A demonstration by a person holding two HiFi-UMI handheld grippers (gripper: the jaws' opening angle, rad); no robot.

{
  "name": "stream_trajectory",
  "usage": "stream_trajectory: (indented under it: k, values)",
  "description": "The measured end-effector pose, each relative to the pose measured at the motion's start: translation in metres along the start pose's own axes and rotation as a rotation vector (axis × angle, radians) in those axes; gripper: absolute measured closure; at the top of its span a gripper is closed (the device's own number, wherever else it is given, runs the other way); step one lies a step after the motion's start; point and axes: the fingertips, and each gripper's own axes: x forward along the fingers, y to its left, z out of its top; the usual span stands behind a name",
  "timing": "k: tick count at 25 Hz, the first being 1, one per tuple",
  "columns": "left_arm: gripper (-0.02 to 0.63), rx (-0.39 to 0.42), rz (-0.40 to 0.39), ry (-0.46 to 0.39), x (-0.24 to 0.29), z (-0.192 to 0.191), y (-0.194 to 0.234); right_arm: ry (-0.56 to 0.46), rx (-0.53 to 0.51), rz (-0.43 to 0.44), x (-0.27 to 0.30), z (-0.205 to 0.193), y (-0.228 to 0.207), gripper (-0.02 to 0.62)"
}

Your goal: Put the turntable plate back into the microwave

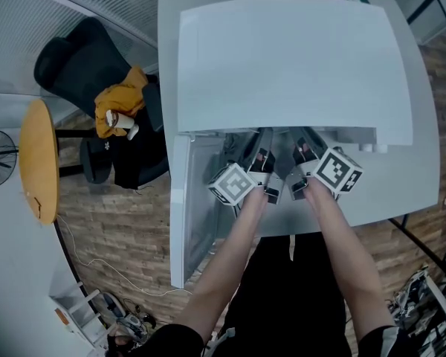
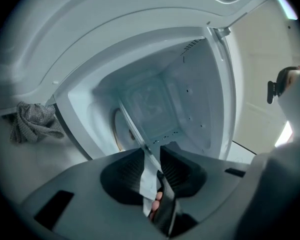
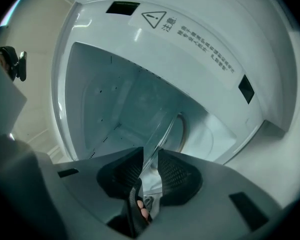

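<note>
1. The microwave [image 1: 282, 65] stands on the bench [image 1: 420, 177] with its door [image 1: 187, 214] swung open to the left, so the cavity is ready.
2. The turntable plate [image 2: 138, 132] is at the cavity mouth. Its far part is inside, but it is carried in the air and not yet laid on the cavity floor.
3. What is left, by my reckoning, is to push it further in, set it down flat and let go.
4. The left hand-held gripper [image 2: 152, 158] is clenched on the plate's near rim. The right hand-held gripper [image 3: 150, 156] is clamped on the same rim just beside it.
5. Both forearms reach forward side by side, the grippers close together and pointing almost level into the opening.
</note>
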Motion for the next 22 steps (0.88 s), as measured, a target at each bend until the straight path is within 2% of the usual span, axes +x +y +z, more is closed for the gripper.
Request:
stream_trajectory:
  k: [12, 18, 22]
  values:
    - [0.508, 0.010, 0.059, 0.067, 0.012, -0.003, 0.010, 0.015, -0.010, -0.054, 0.008, 0.004, -0.011, 0.495]
    - [0.512, -0.048, 0.095, 0.088, 0.012, -0.007, 0.018, 0.042, -0.024, -0.059, 0.009, -0.002, -0.018, 0.486]
    - [0.527, -0.118, 0.102, 0.062, 0.012, -0.006, 0.022, 0.053, -0.034, -0.085, 0.010, -0.005, -0.021, 0.485]
